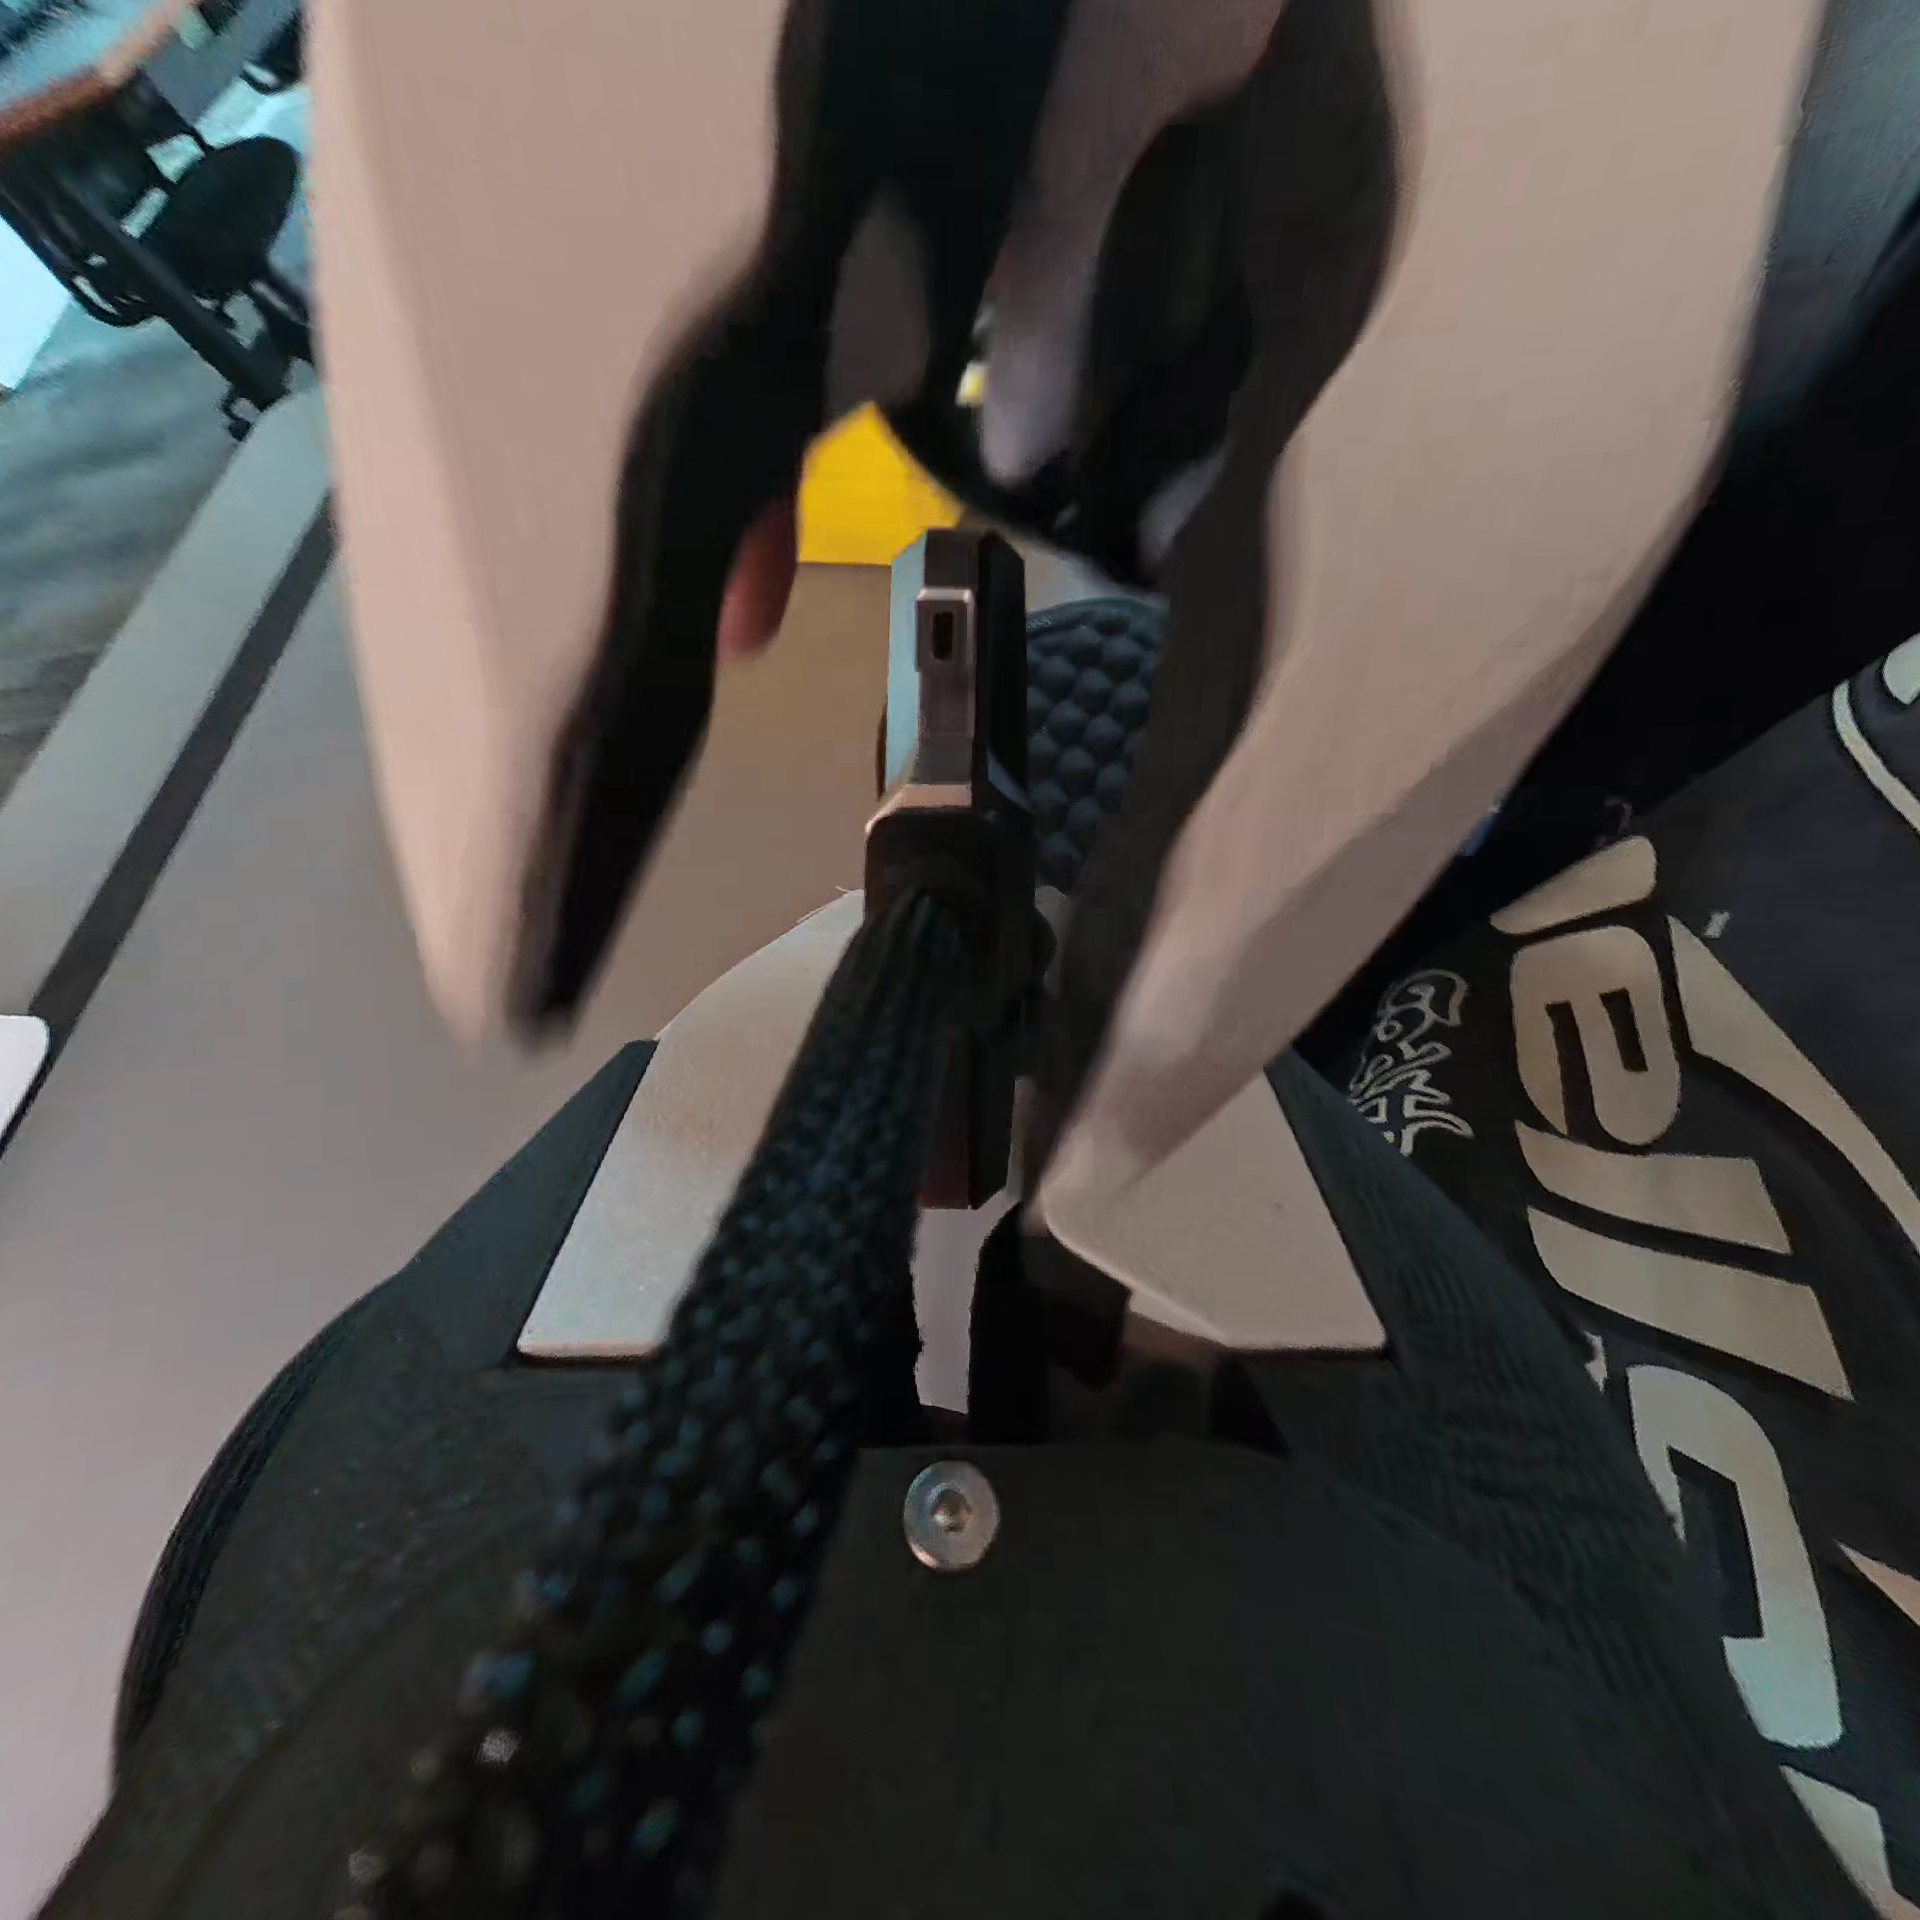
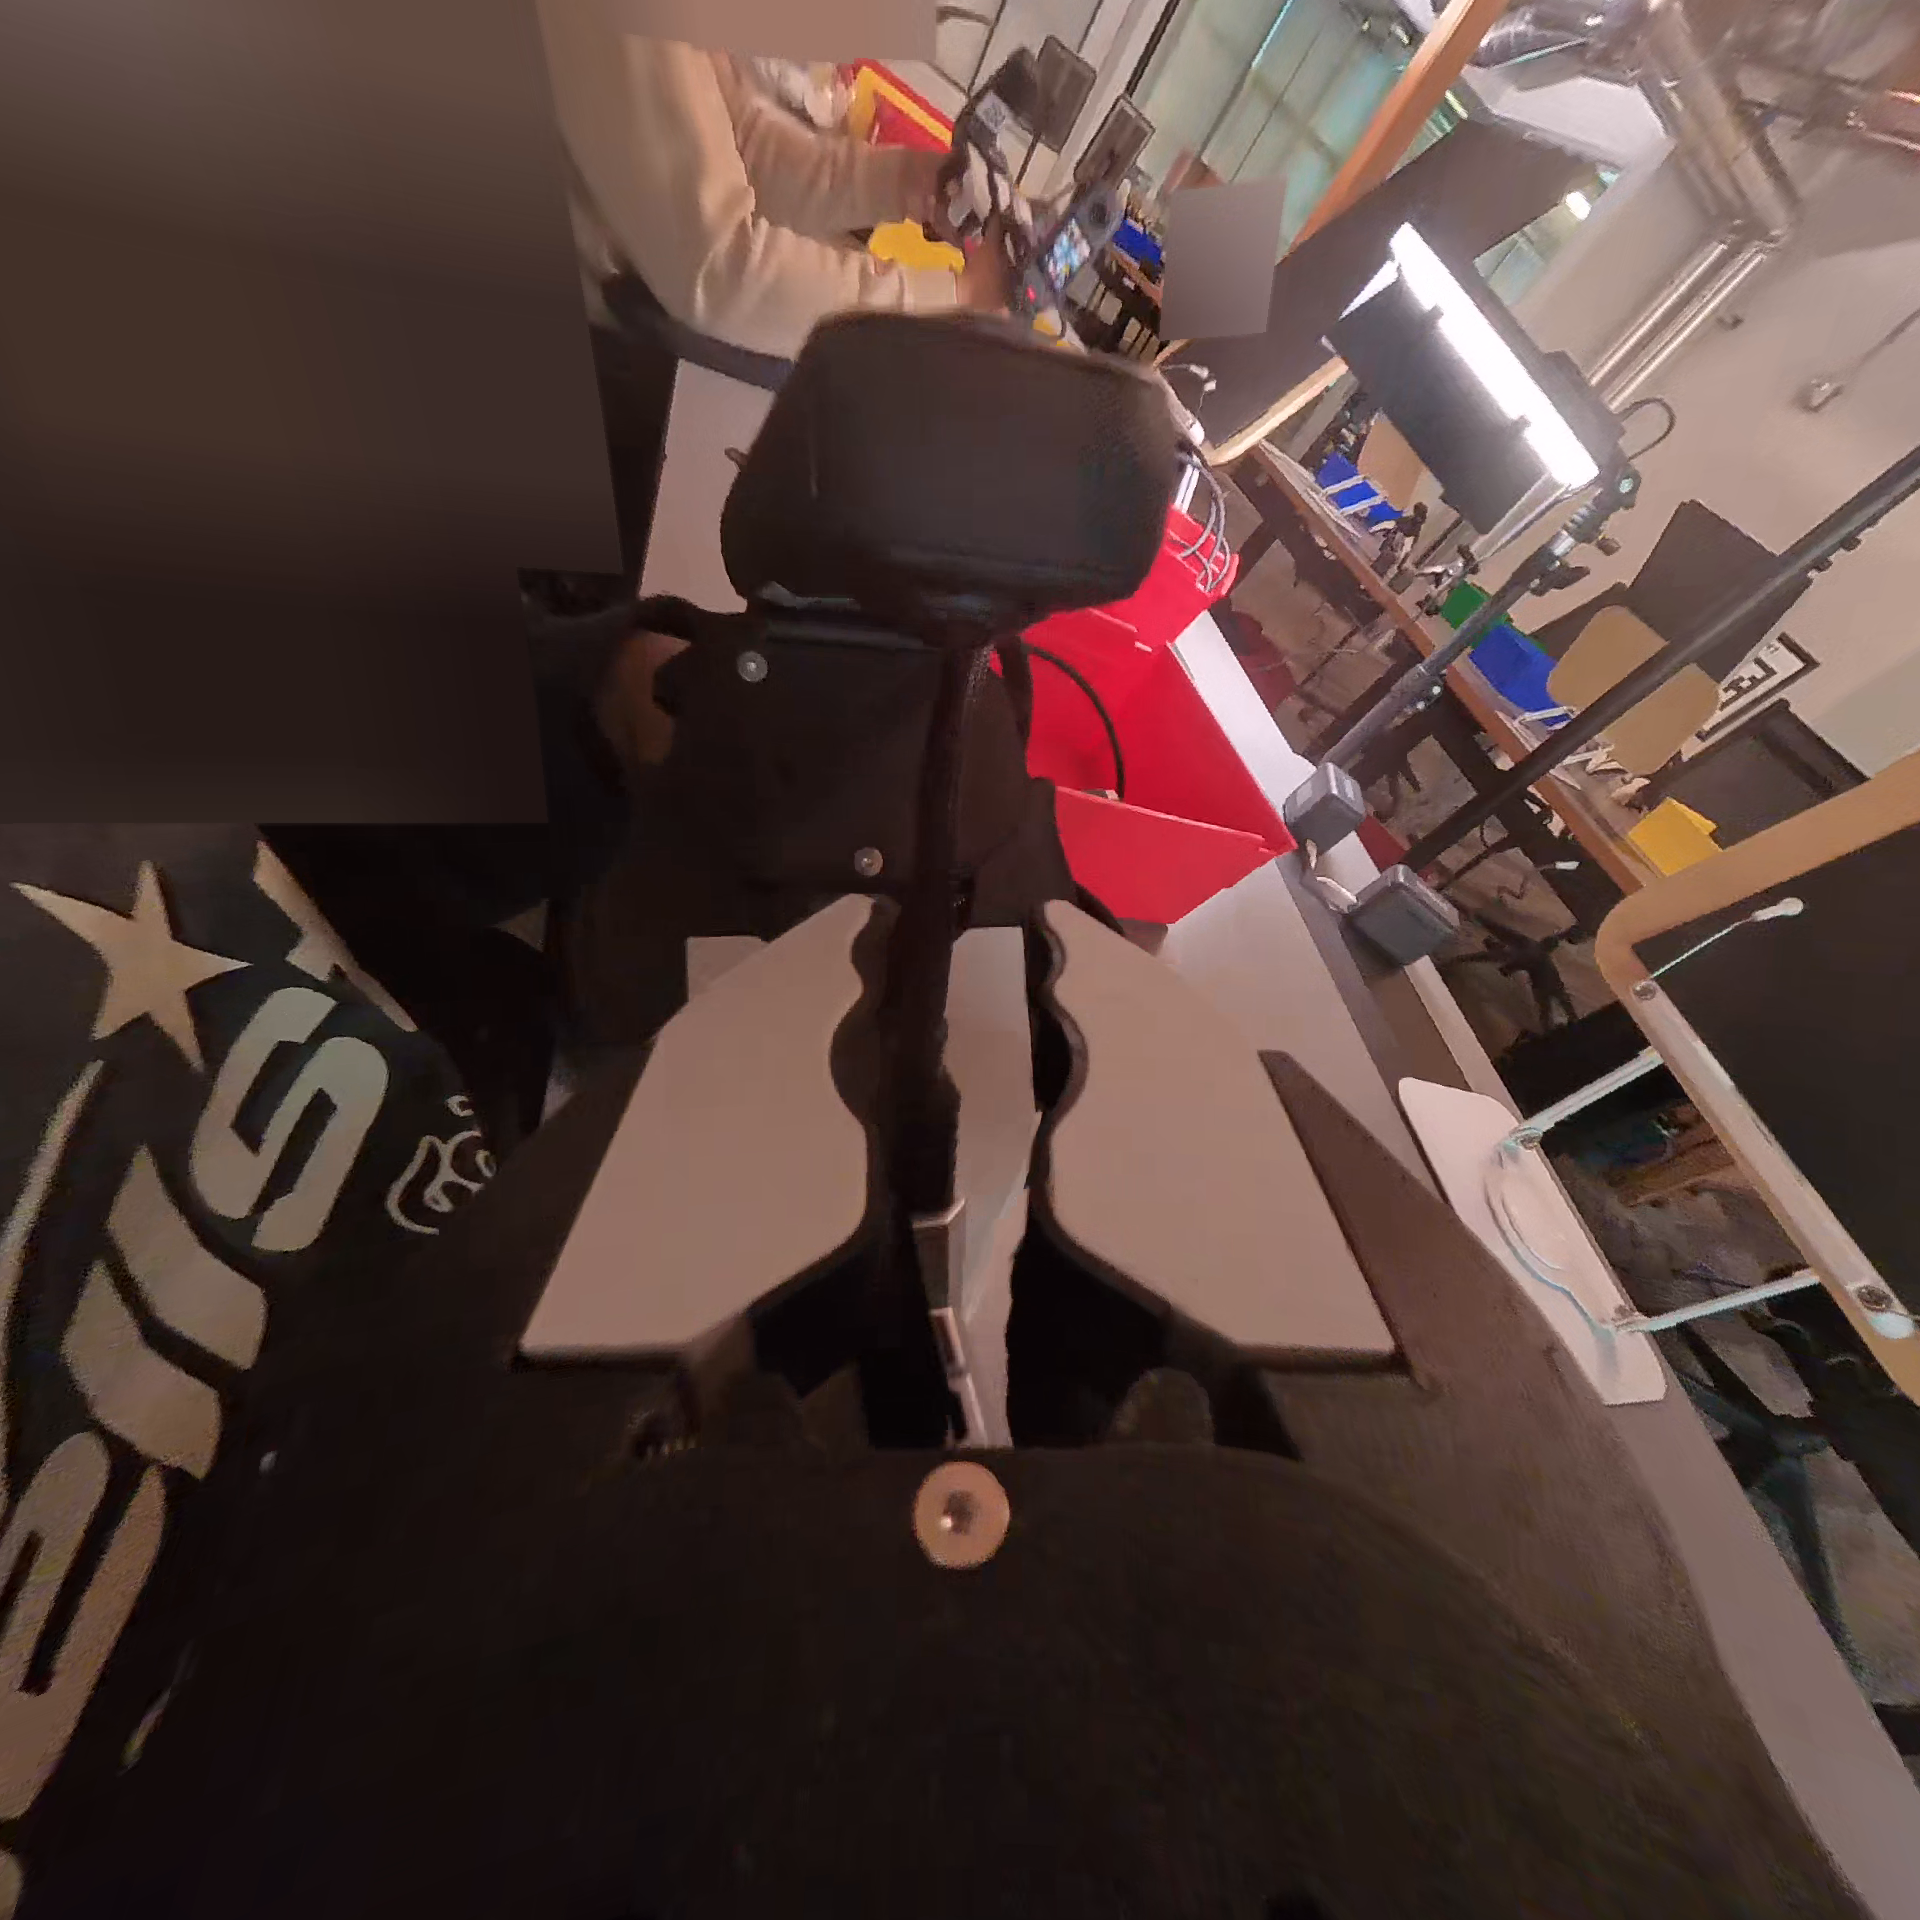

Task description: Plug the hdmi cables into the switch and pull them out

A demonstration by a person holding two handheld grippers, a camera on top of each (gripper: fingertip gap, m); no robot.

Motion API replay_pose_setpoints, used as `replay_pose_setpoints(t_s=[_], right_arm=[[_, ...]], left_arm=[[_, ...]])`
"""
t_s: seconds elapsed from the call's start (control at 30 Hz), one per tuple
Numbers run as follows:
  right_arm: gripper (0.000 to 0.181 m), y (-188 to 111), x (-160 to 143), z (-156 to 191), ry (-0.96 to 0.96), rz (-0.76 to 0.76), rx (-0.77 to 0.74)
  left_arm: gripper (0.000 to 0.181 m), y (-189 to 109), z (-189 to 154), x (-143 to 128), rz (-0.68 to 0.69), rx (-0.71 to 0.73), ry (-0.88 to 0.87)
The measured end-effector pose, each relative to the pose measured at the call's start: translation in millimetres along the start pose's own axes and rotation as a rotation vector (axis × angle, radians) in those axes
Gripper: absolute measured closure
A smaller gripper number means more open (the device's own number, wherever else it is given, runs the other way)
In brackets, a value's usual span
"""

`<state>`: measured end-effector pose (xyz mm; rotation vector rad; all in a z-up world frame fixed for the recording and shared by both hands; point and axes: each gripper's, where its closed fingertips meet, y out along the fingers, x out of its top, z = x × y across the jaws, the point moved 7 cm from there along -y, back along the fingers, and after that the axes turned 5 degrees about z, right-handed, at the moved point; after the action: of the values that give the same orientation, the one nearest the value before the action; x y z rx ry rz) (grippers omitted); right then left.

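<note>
In the left wrist view, over the grey table [image 1: 208,935]:
switch [image 1: 940,665]: thin black-and-grey slab, edge-on to the camera, small port on the edge facing it, dead centre of the view.
hdmi cable [image 1: 790,1247]: black braided, joined to the near end of the switch, runs back past the lens to the lower left.
left gripper [image 1: 925,1278]: grey finger plates on either side of the slab's near end. The cable hides the inner edge of one plate, so I cannot tell whether it is gripping.
right gripper [image 1: 800,1091]: comes in from the far side, blurred. Its pale fingers are spread wide and straddle the switch, well clear of its sides.
background: yellow block [image 1: 862,488] behind the switch, black garment with pale print [image 1: 1662,1143] to the right.

In the right wrist view:
right gripper [image 2: 956,925]: jaws apart, not clamped.
switch [image 2: 940,1278]: deep between the fingers near their base, with a pale gap on one side.
hdmi cable [image 2: 925,987]: runs straight up the gap to the black camera housing [image 2: 935,468] opposite.
background: red bins [image 2: 1143,748] on the table behind, lit light panel [image 2: 1486,343] to the upper right, a person in a cream sleeve [image 2: 748,208] far off.
</note>
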<state>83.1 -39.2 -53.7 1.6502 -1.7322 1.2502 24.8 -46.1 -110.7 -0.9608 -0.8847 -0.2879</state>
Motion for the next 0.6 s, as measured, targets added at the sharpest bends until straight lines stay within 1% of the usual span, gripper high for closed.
replay_pose_setpoints(t_s=[0.07, 0.17, 0.23, 0.3, 0.37, 0.47, 0.53, 0.6], right_arm=[[0.173, 8, -2, 3, -0.038, 0.022, 0.012], [0.175, 3, 0, -11, 0.023, 0.028, -0.090], [0.175, -7, -1, -28, 0.049, -0.032, -0.201], [0.175, -20, -4, -42, 0.094, -0.067, -0.268], [0.175, -33, -4, -52, 0.154, -0.142, -0.300], [0.175, -49, -3, -60, 0.189, -0.214, -0.346], [0.175, -59, -2, -63, 0.184, -0.226, -0.405], [0.175, -67, -2, -66, 0.176, -0.227, -0.454]], left_arm=[[0.156, 2, -3, 1, 0.005, -0.008, 0.002], [0.153, -3, -1, 4, -0.033, 0.015, -0.009], [0.135, -12, -5, 8, -0.054, 0.034, 0.009], [0.126, -27, -14, 14, -0.090, 0.032, 0.055], [0.126, -47, -22, 23, -0.168, 0.062, 0.114], [0.127, -84, -23, 34, -0.356, 0.184, 0.158], [0.126, -107, -11, 35, -0.450, 0.330, 0.111], [0.118, -122, 9, 28, -0.481, 0.510, 0.036]])
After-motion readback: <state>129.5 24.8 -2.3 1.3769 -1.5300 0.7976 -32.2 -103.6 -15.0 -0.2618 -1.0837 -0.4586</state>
